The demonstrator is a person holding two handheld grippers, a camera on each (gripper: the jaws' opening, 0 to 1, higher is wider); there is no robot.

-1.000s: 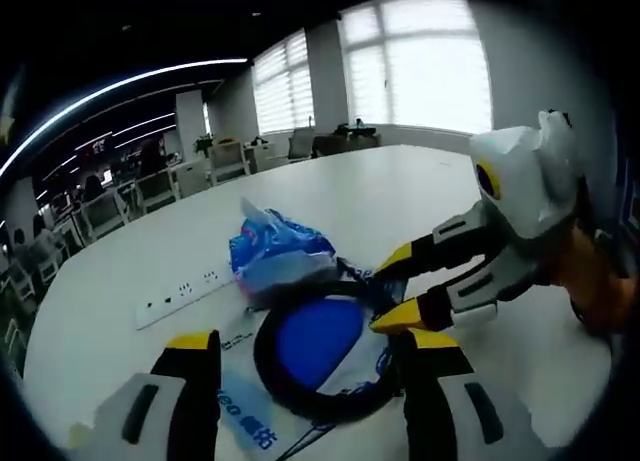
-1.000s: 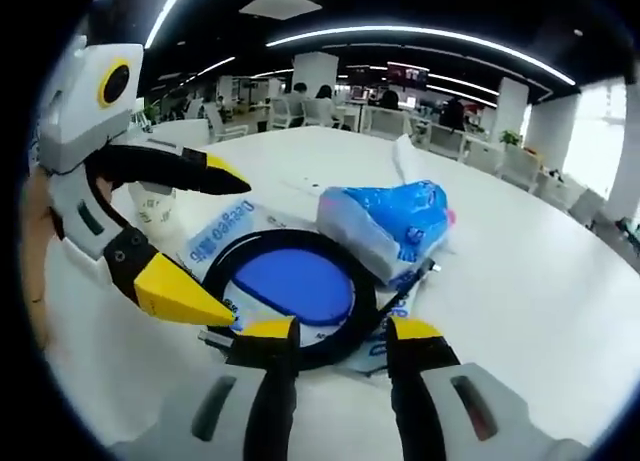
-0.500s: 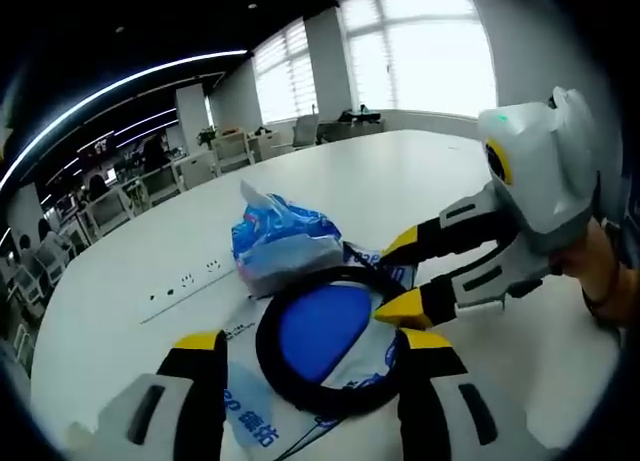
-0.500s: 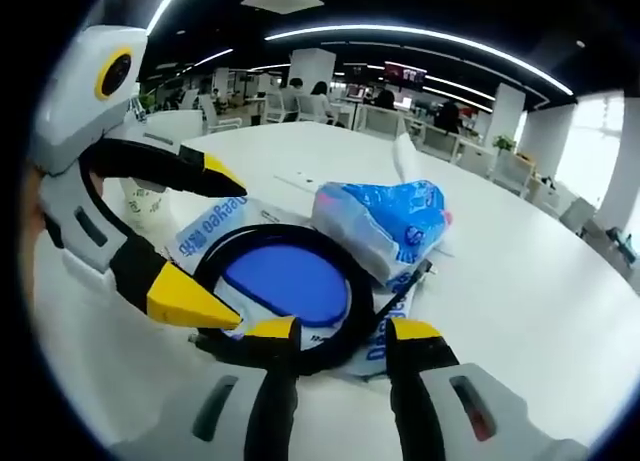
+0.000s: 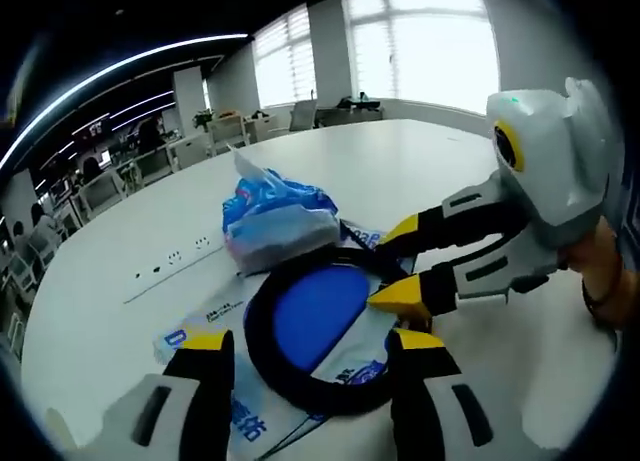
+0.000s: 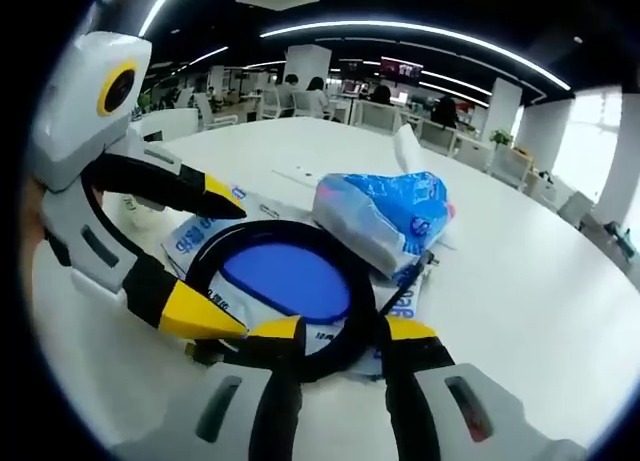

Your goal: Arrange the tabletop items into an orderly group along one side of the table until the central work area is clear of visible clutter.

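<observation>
Room: open-plan office; white table (image 5: 90,311) carries the clutter.
Pile: black coiled cable (image 6: 290,326) rings a blue disc on a printed plastic bag (image 5: 250,416); blue tissue pack (image 6: 395,216) touches the coil's far side.
Grippers: left gripper (image 5: 310,346) and right gripper (image 6: 335,331), jaws spread, straddle the coil.
Progress: I judge nothing tidied yet (power strip (image 5: 165,271) beyond the pack).

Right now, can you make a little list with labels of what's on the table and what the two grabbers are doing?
surface: white table
middle item: coiled black cable ringing a blue disc
under it: white-and-blue printed bag
next to it: blue tissue pack, overlapping the coil's far edge
also there: white power strip; paper cup
left hand-held gripper: open, straddling the coil
right hand-held gripper: open, at the coil's rim
</observation>
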